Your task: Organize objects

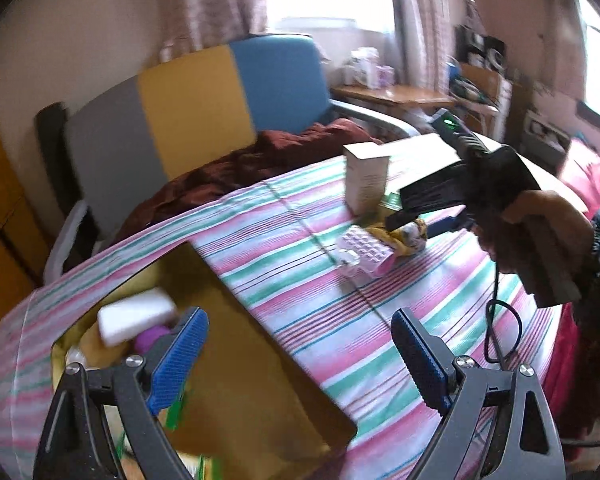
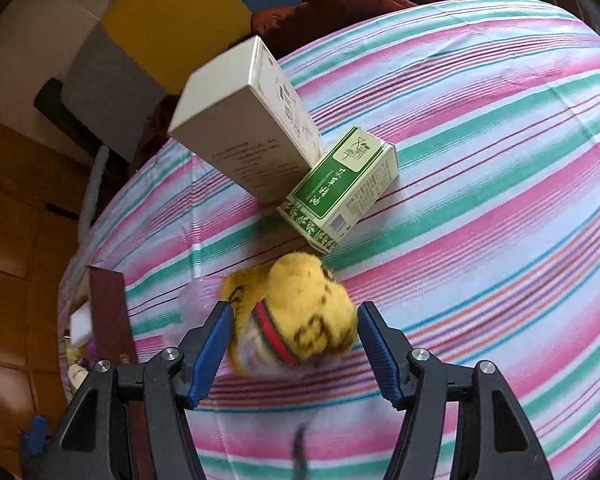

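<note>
A yellow fuzzy cloth item (image 2: 304,308) with a red-and-green band lies on the striped sheet (image 2: 480,160). My right gripper (image 2: 296,354) points down over it, open, its blue pads on either side of the cloth without clearly pressing it. Behind it stand a tall white box (image 2: 244,132) and a green box (image 2: 340,188) lying flat. My left gripper (image 1: 300,360) is open and empty above a brown cardboard box (image 1: 260,380). Farther off in the left wrist view are the white box (image 1: 366,176), the yellow cloth (image 1: 408,236) and a pink blister pack (image 1: 364,250).
The cardboard box holds a white block (image 1: 136,316) and a purple thing (image 1: 152,340). A person's hand (image 1: 540,216) holds the right gripper, with a black cable (image 1: 500,332) hanging. A dark red blanket (image 1: 260,156) and a grey-yellow-blue headboard (image 1: 192,108) lie beyond.
</note>
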`<action>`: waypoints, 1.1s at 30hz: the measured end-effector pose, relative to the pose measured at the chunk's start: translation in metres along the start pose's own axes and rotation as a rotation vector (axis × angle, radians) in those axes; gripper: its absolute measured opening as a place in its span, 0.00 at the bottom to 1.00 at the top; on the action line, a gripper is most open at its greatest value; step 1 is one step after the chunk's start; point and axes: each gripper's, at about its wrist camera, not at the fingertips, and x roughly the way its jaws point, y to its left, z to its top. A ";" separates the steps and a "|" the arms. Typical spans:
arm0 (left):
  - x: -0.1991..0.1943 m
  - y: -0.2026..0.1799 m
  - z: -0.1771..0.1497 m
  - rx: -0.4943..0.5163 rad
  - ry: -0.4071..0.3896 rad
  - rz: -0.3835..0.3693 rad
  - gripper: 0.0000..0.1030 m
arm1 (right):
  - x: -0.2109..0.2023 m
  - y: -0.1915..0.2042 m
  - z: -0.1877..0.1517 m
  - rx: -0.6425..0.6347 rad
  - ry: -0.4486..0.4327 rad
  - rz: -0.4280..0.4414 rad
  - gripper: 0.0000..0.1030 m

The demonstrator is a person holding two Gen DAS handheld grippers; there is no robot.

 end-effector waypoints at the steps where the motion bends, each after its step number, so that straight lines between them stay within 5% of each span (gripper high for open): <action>1: 0.006 -0.003 0.005 0.021 -0.001 -0.011 0.91 | 0.002 0.002 0.000 -0.014 0.007 0.000 0.63; 6: 0.039 -0.013 0.027 0.104 0.035 -0.069 0.92 | 0.001 0.006 -0.002 -0.065 0.000 -0.034 0.47; 28: 0.170 -0.066 0.065 0.532 0.215 -0.318 0.92 | 0.003 -0.001 0.004 -0.055 0.044 -0.025 0.46; 30: 0.175 -0.067 0.065 0.537 0.223 -0.335 0.90 | 0.004 -0.002 0.005 -0.054 0.047 -0.026 0.46; 33: 0.182 -0.067 0.064 0.534 0.249 -0.364 0.74 | 0.005 -0.004 0.006 -0.045 0.050 -0.022 0.47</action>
